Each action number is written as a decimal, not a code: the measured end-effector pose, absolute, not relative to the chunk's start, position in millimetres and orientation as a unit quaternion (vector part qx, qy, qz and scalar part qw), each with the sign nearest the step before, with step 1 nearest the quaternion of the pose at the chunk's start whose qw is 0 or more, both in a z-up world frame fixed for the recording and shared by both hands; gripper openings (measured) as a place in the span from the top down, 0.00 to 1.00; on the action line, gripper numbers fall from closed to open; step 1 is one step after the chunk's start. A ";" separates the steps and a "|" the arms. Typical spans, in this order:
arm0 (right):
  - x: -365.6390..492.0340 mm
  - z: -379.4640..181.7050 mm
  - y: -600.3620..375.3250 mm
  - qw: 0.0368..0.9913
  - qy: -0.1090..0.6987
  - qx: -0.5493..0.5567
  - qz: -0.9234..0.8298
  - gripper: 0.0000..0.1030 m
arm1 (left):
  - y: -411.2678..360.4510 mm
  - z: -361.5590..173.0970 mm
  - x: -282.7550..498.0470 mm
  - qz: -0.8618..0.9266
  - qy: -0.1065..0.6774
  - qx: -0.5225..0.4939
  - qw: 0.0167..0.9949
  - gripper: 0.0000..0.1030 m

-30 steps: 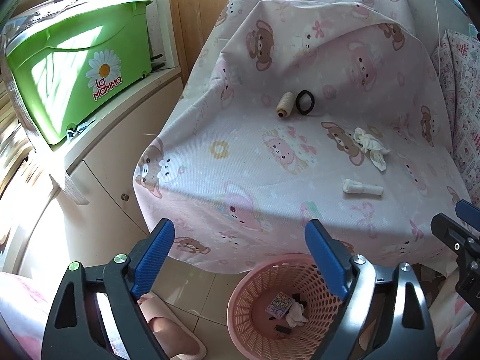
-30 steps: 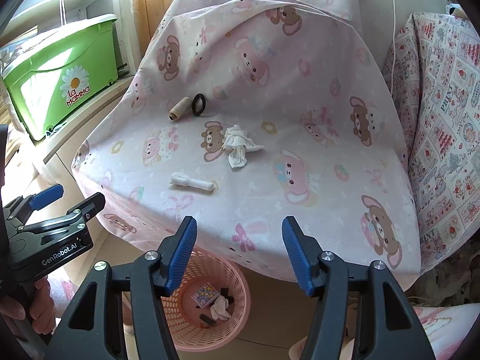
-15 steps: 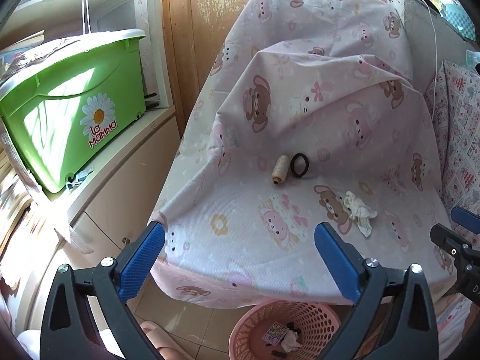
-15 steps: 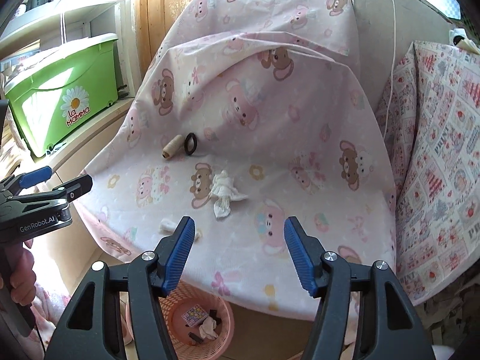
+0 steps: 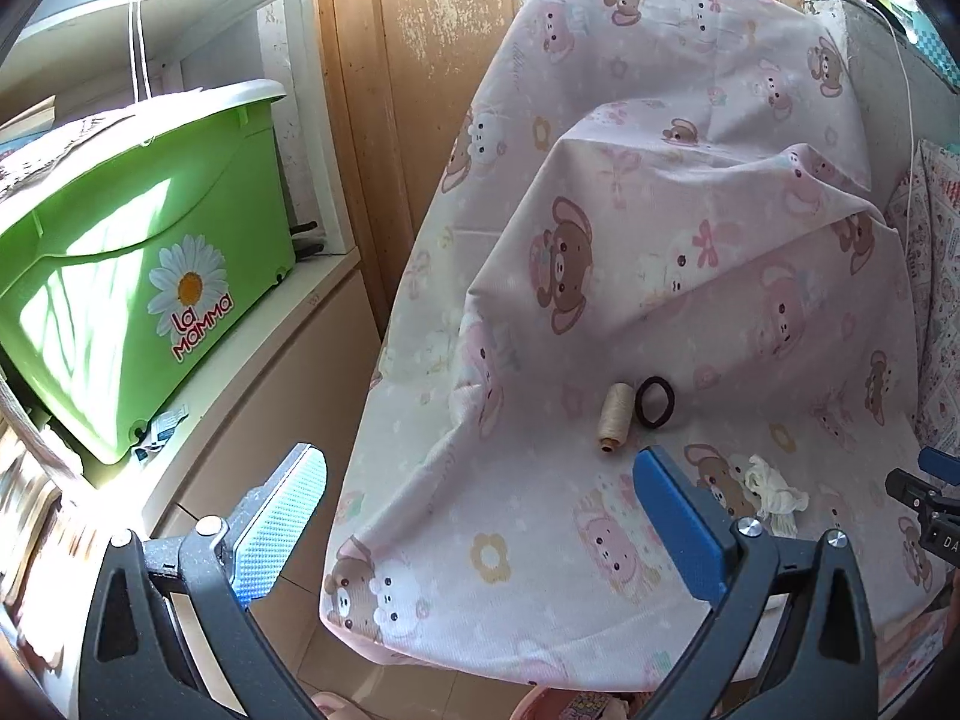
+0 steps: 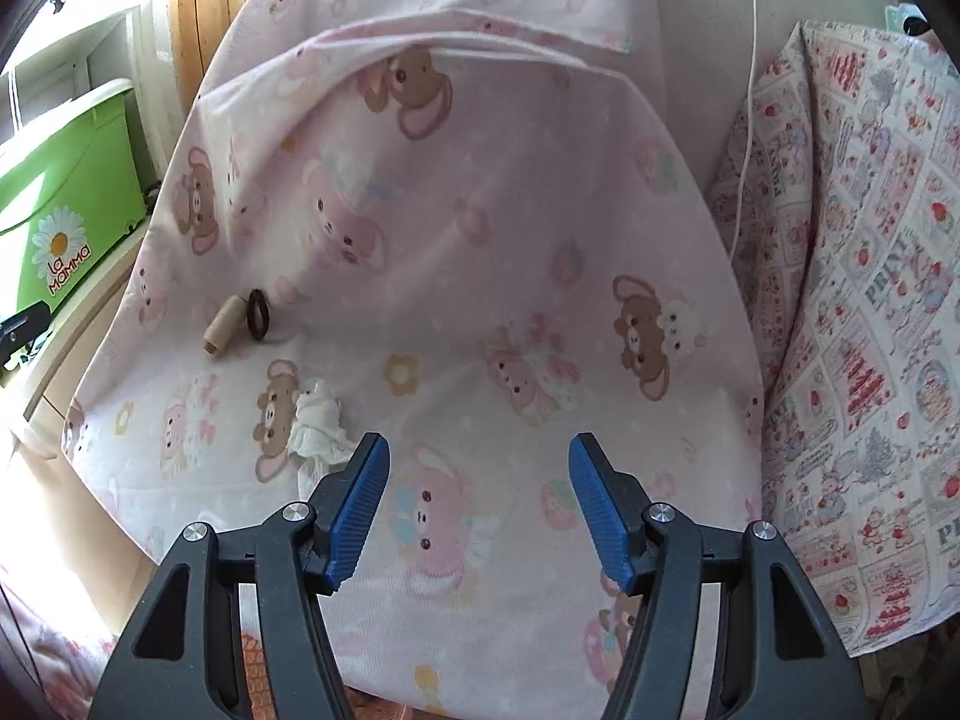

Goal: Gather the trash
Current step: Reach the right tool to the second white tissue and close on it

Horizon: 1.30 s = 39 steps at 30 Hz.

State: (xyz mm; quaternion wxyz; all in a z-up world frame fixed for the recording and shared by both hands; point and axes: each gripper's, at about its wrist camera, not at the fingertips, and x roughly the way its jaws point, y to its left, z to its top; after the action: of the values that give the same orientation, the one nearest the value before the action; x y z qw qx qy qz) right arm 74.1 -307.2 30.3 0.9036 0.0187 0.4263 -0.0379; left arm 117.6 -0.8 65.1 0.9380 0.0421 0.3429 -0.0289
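Observation:
A crumpled white tissue [image 6: 318, 426] lies on the pink bear-print sheet [image 6: 480, 228], just left of my right gripper's left finger; it also shows in the left wrist view [image 5: 771, 489]. A beige thread spool [image 5: 615, 417] and a black hair tie [image 5: 655, 401] lie side by side farther back; both show in the right wrist view, spool [image 6: 221, 324] and tie [image 6: 259, 315]. My left gripper [image 5: 480, 516] is open and empty over the sheet's front left edge. My right gripper [image 6: 477, 498] is open and empty above the sheet. The pink trash basket's rim [image 6: 255, 669] peeks out low.
A green La Mamma bin [image 5: 132, 276] stands on a white cabinet [image 5: 288, 372] at the left. A wooden door [image 5: 456, 60] is behind. A strawberry-print cloth [image 6: 870, 330] hangs at the right. The right gripper's tip [image 5: 924, 492] shows at the left view's right edge.
Both grippers rose and moved forward over the sheet. The basket has dropped almost out of both views, and the white stick near the front edge is no longer seen.

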 end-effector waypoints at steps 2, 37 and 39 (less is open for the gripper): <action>75.9 23.1 -305.0 0.900 0.433 0.020 -0.039 0.37 | 2.8 55.3 117.8 -0.030 0.337 0.026 0.941 0.01; 133.7 -12.3 -237.6 0.887 0.460 0.011 0.042 0.56 | -41.0 8.2 133.8 -0.069 0.403 0.069 0.910 0.15; 136.4 -16.5 -235.6 0.885 0.464 0.003 0.039 0.61 | -40.0 8.6 134.6 -0.070 0.405 0.063 0.909 0.15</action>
State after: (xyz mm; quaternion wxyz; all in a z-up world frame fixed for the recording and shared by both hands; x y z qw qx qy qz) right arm 136.4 -235.6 -16.5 0.8847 0.0032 0.4645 0.0392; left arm 134.6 -40.0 8.6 0.9095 0.0630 0.4050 -0.0699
